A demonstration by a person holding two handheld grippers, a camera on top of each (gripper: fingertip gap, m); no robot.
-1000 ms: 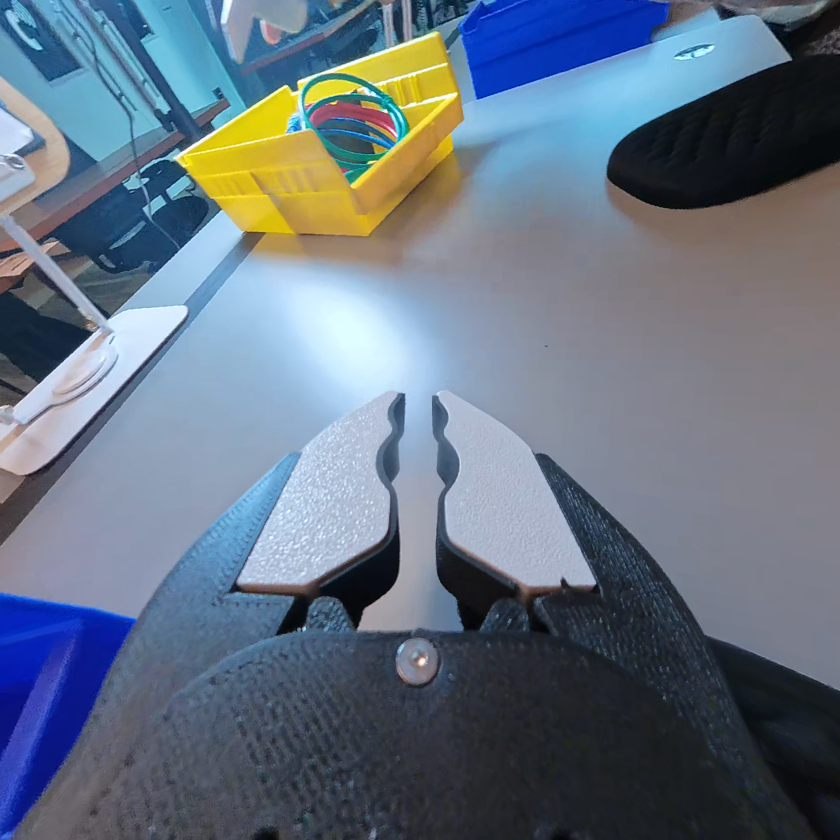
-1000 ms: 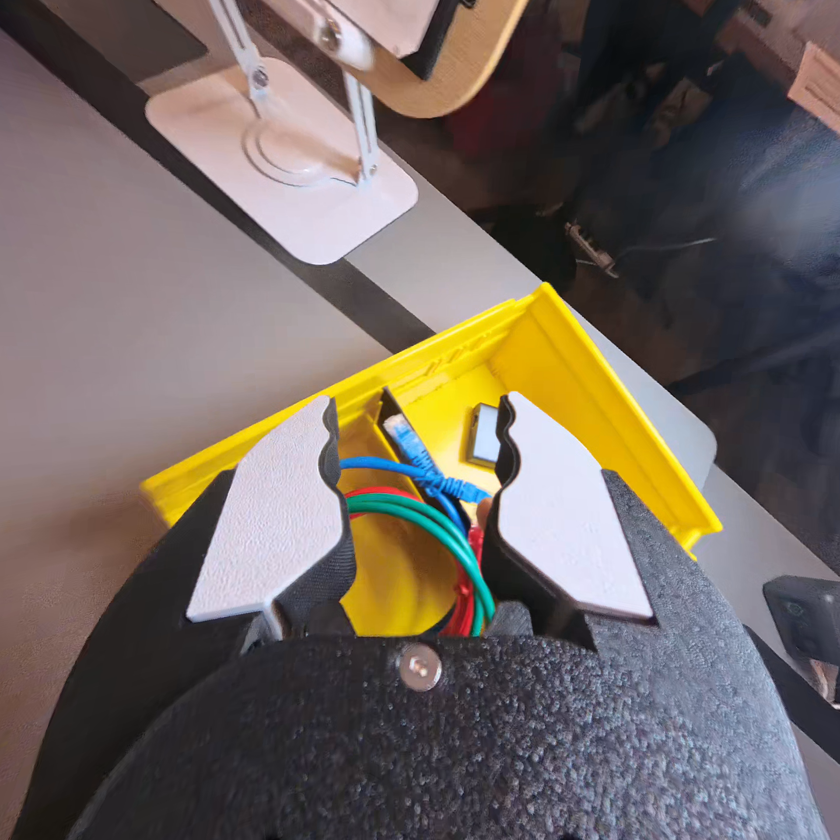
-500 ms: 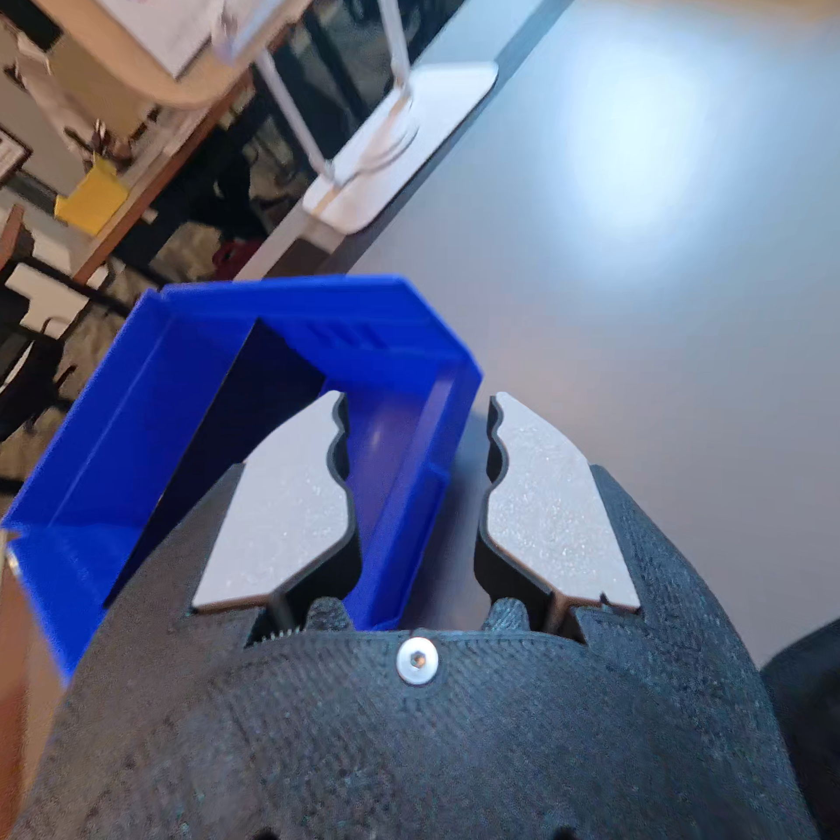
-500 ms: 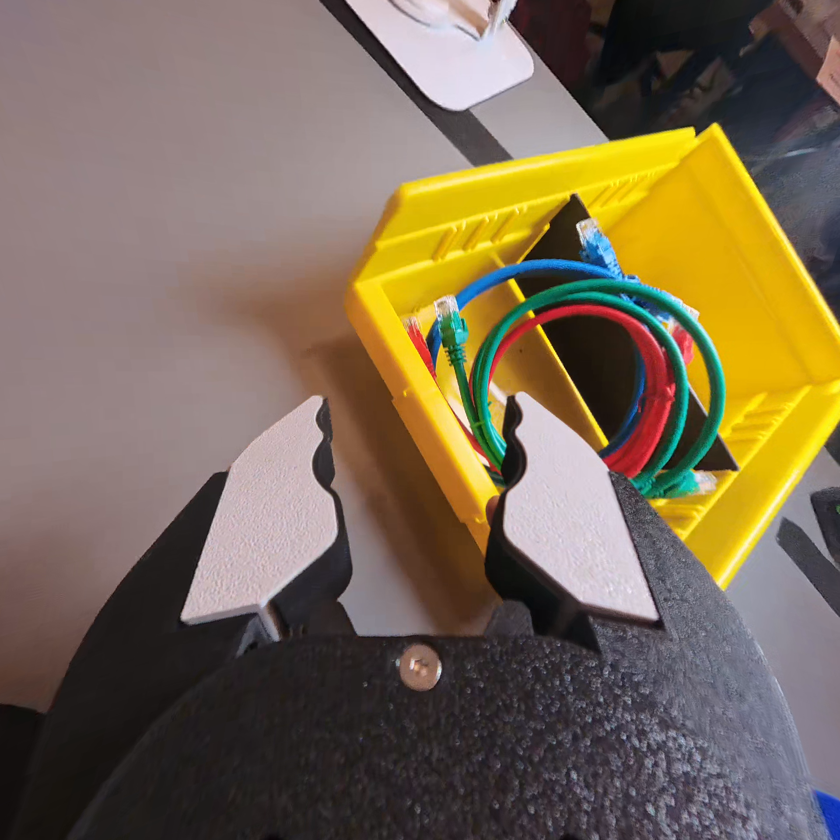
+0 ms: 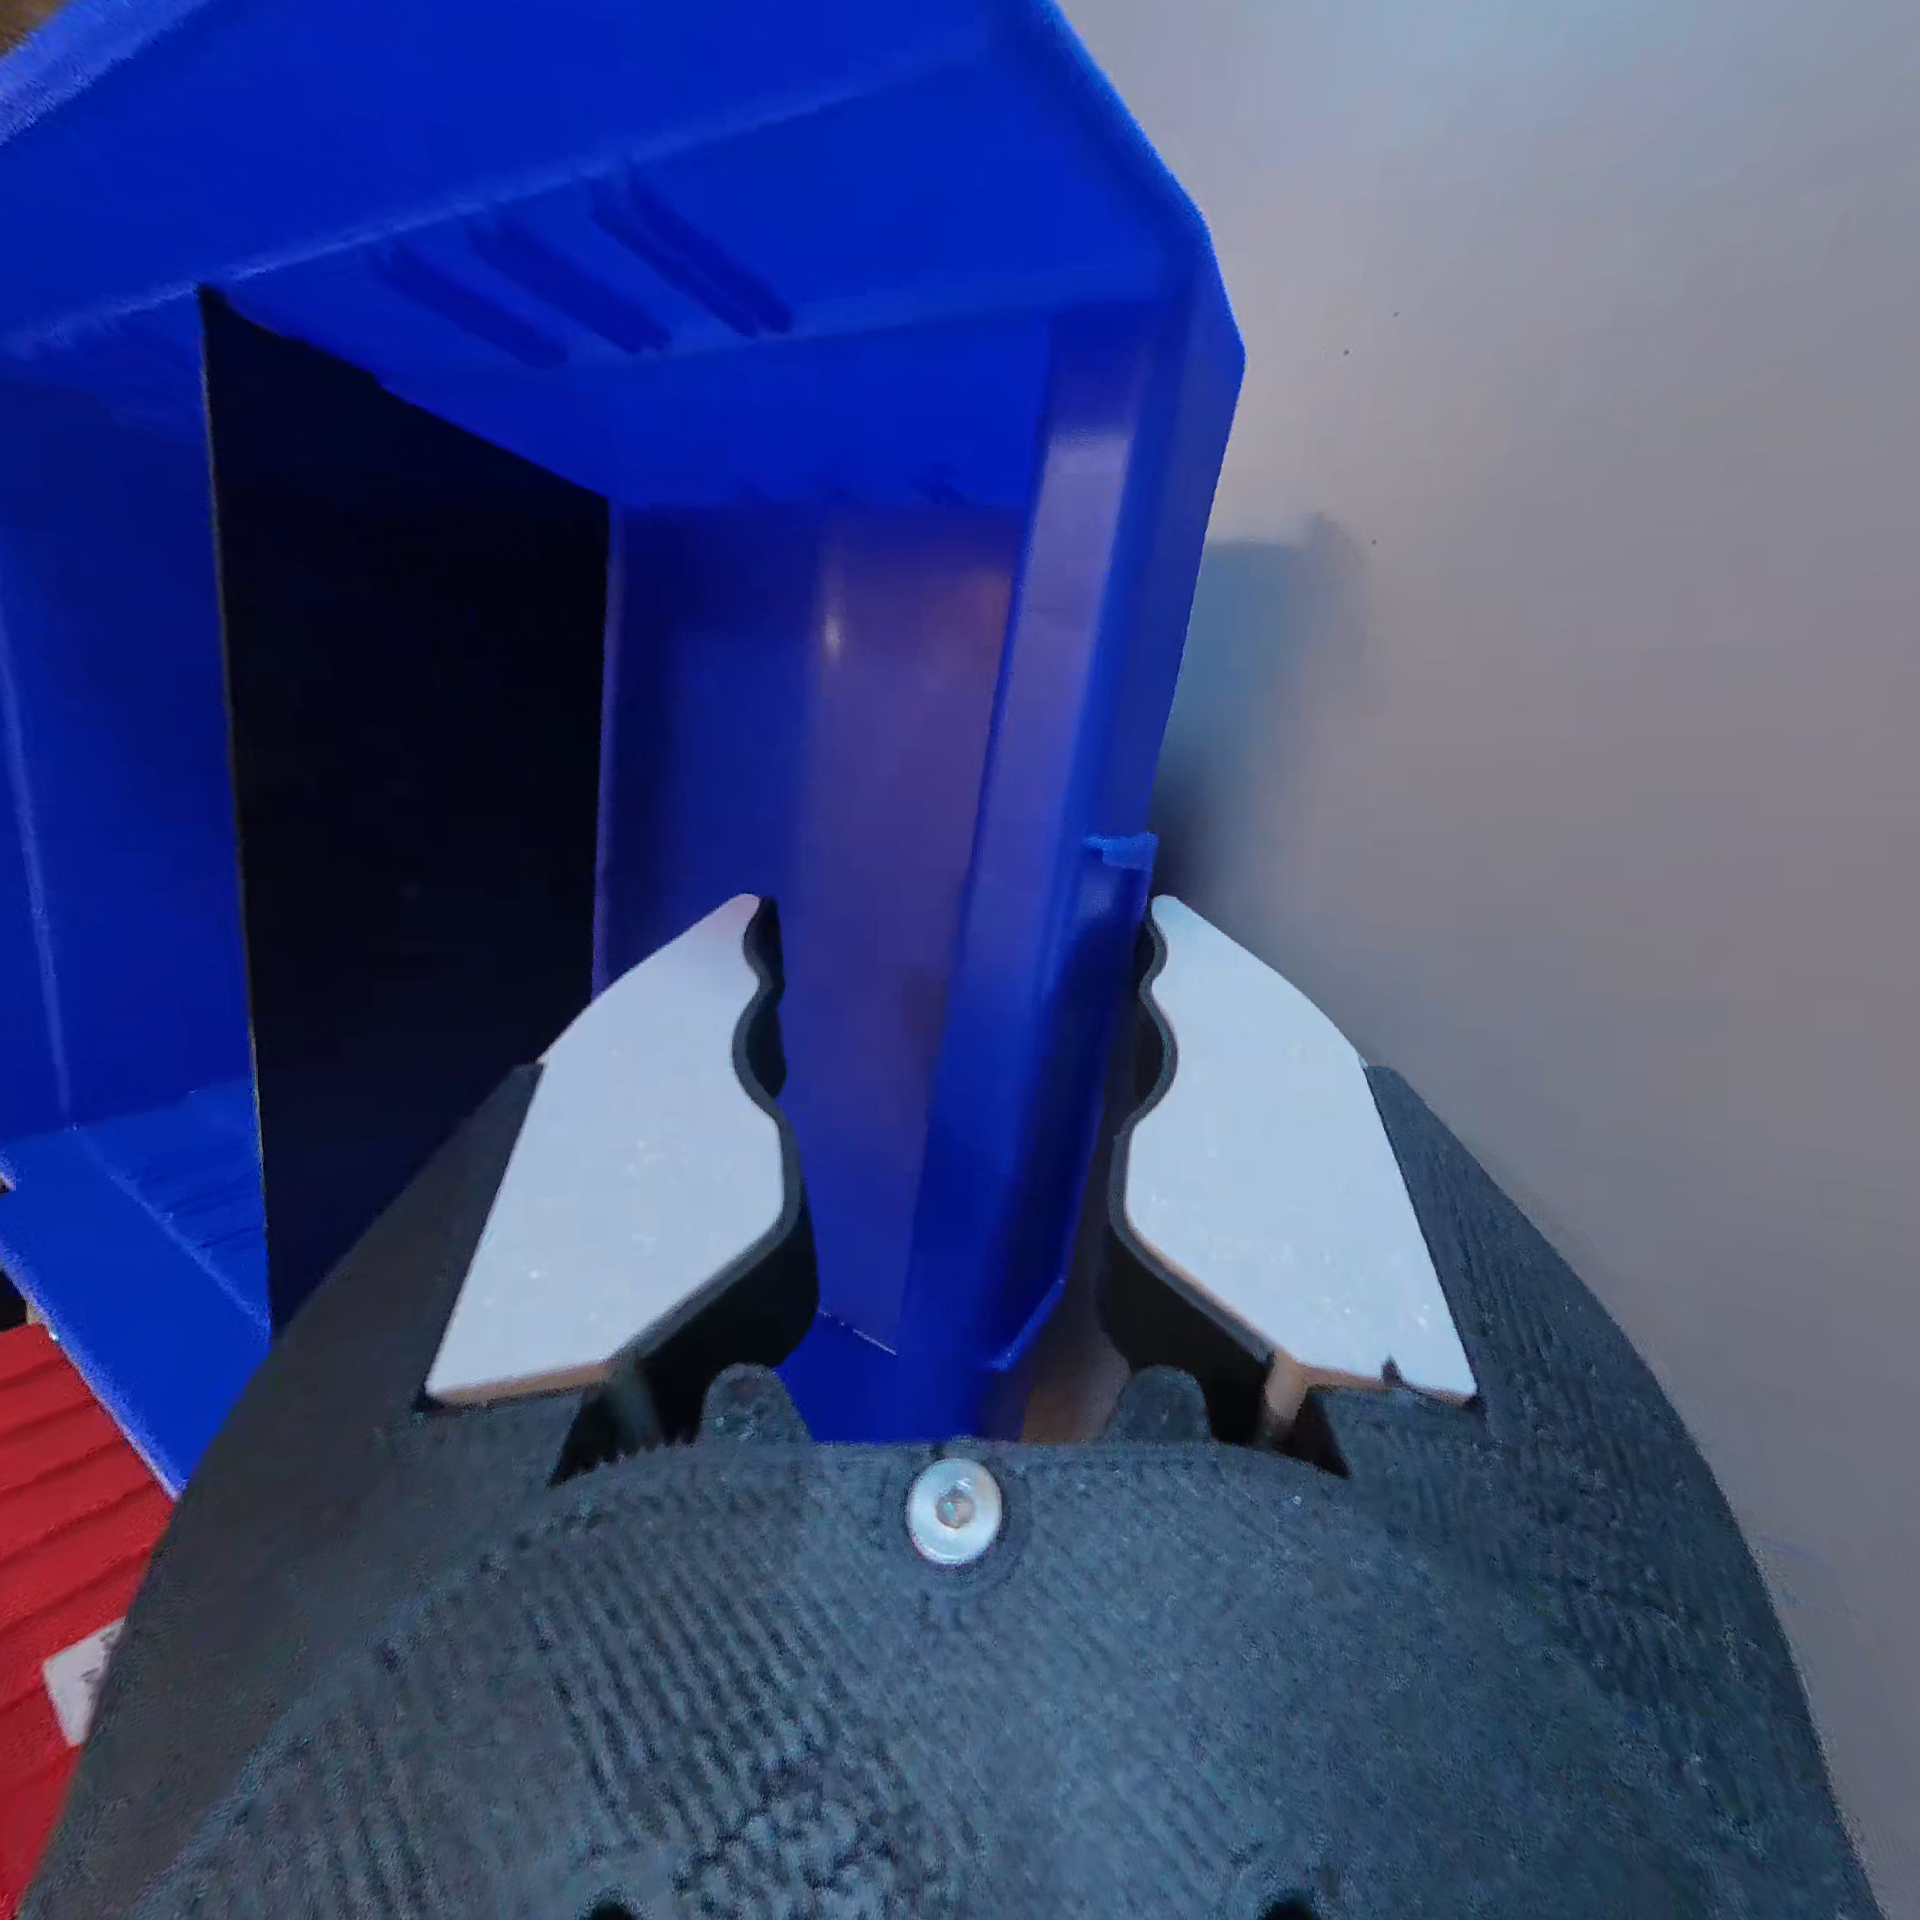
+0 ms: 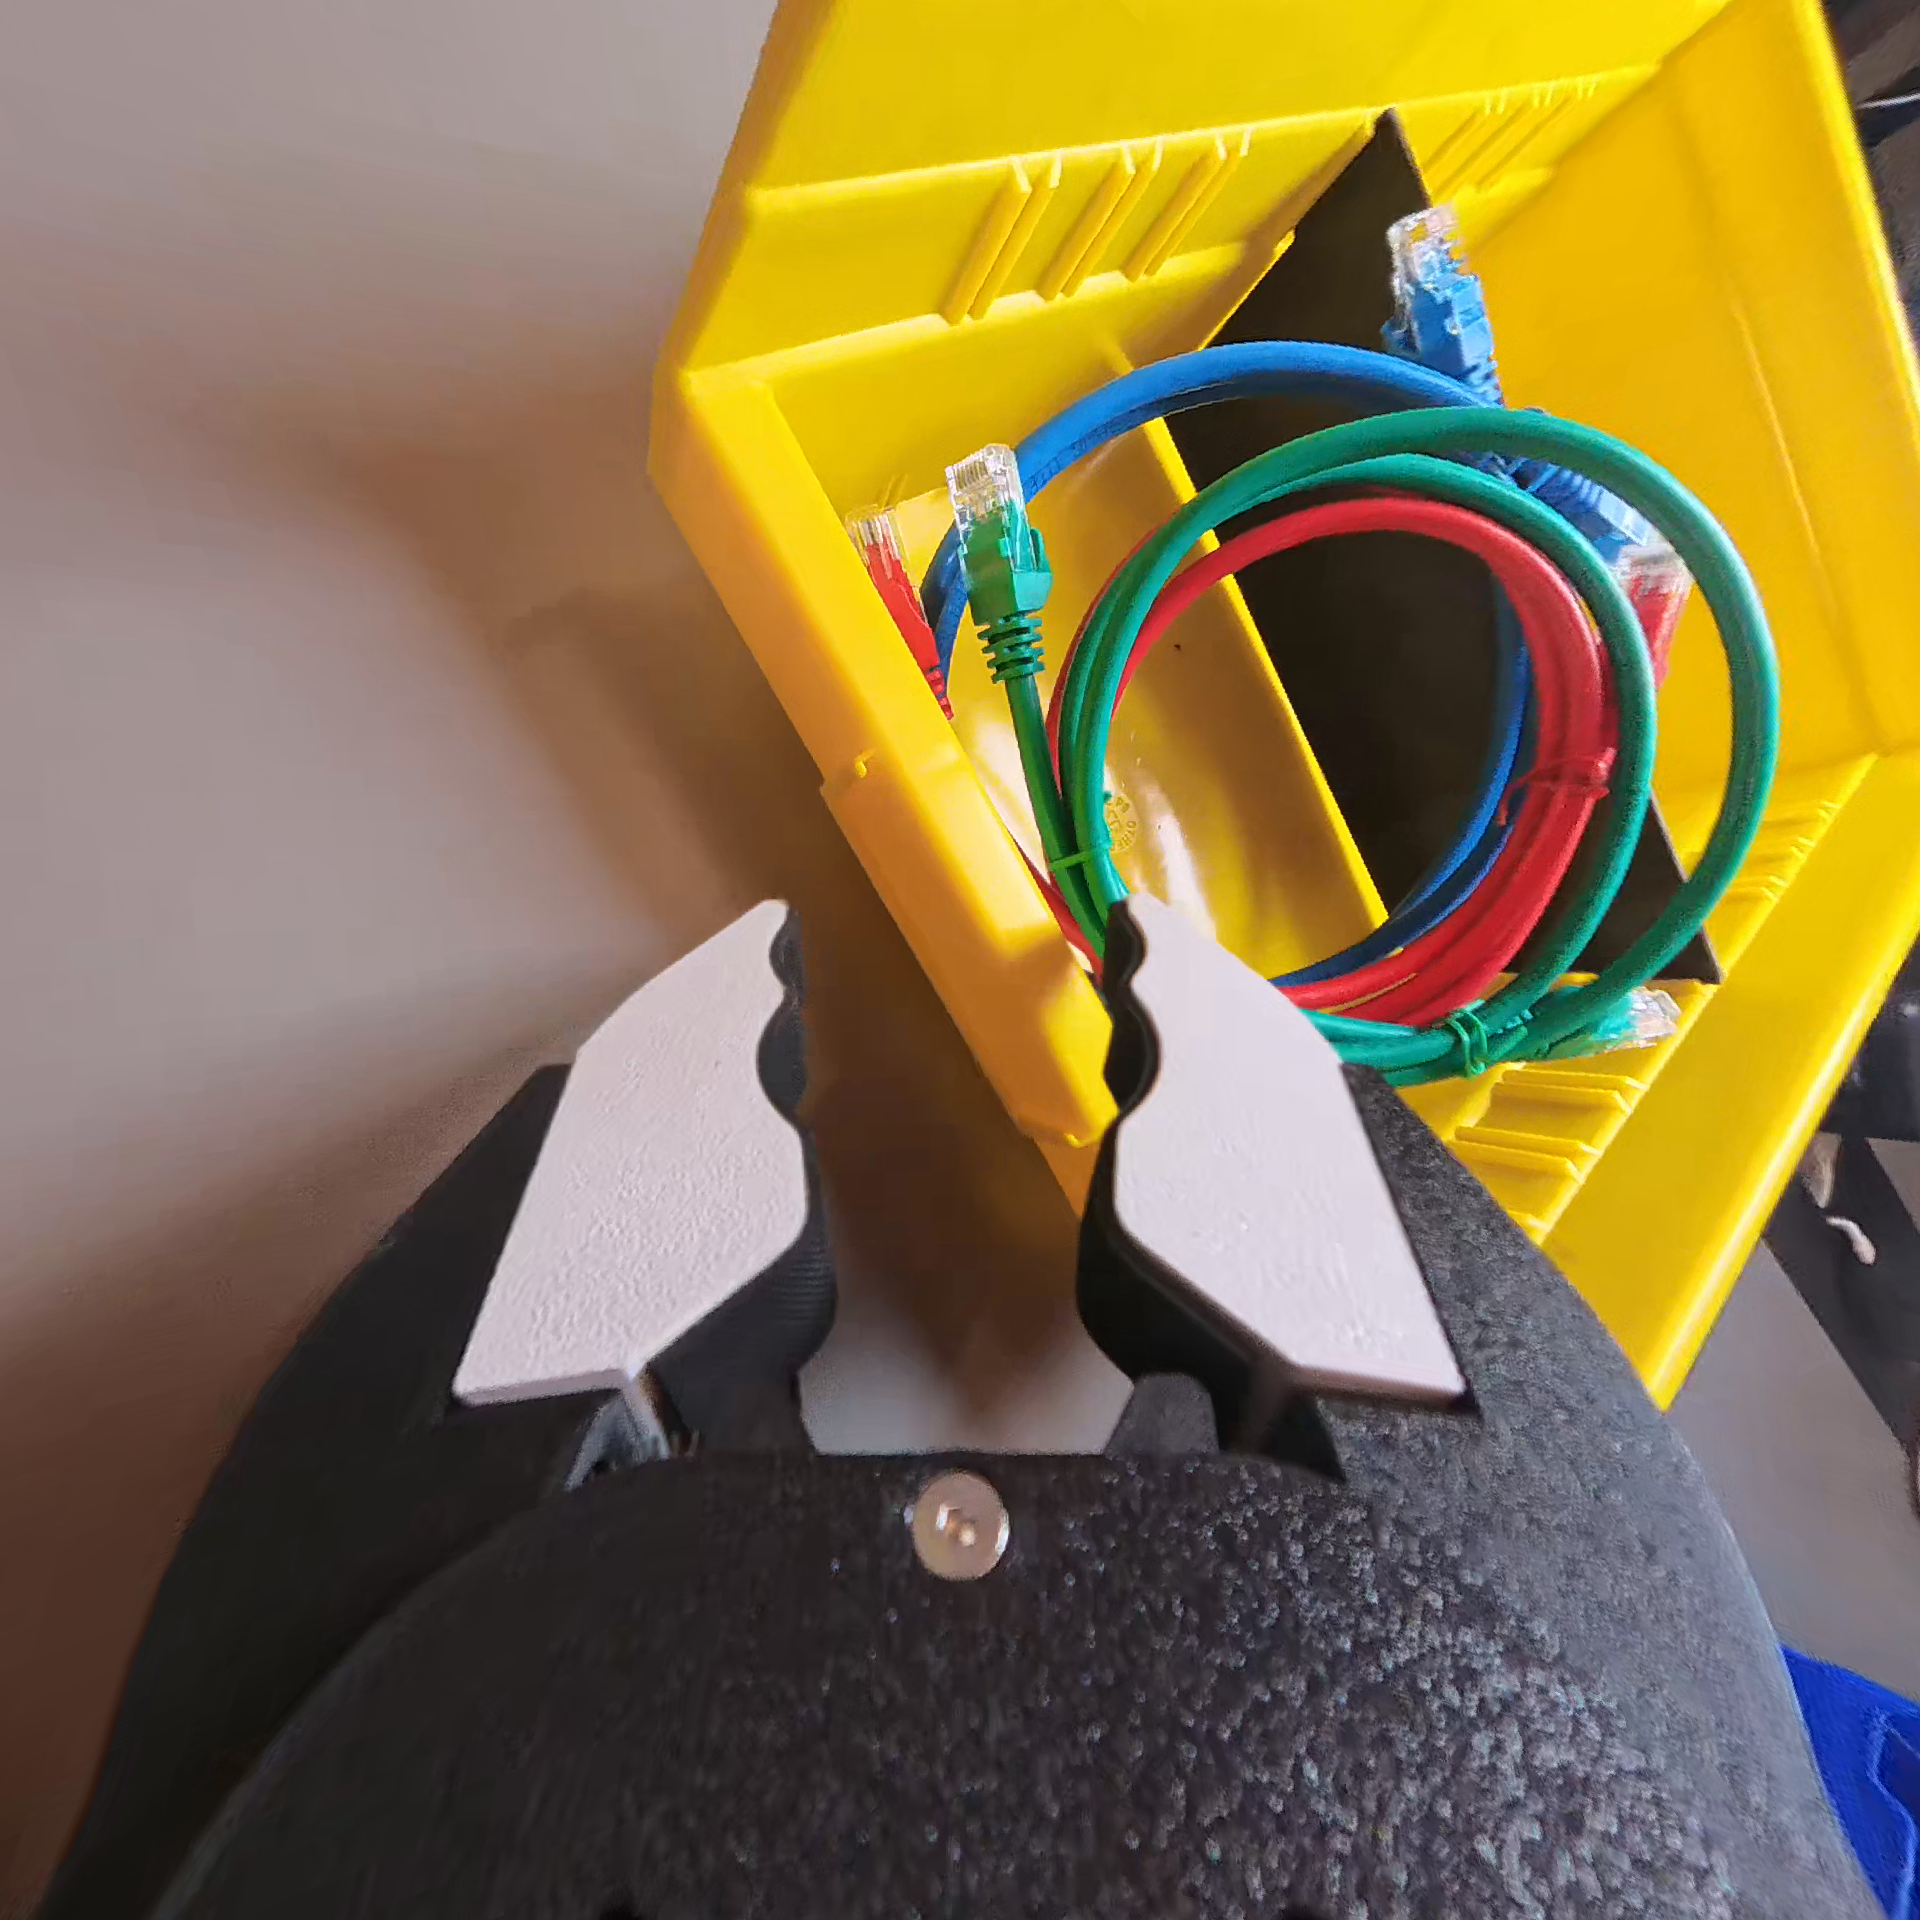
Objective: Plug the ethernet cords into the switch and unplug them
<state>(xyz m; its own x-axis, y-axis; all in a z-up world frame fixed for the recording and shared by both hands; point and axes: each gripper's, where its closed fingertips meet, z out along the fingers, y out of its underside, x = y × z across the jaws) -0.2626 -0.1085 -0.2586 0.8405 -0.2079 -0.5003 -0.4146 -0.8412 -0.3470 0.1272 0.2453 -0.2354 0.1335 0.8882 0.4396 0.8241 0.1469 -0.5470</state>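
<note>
Table: grey matte tabletop (image 5: 1558, 520) filling the right side of the left wrist view, and the left side of the right wrist view (image 6: 312, 520)
Light: soft, warm on the near surface, cooler toward the top; a dark shadow falls on the table beside the bins
Beyond the table edge: dark, blurred furniture (image 6: 1860, 1236) at the right margin, too dim to tell what it is

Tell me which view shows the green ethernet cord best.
The right wrist view: the green ethernet cord lies coiled in the yellow bin with the red and blue cords, one clear plug standing up. The left wrist view shows none of it, only the blue bin wall between the left gripper's open jaws.
</note>
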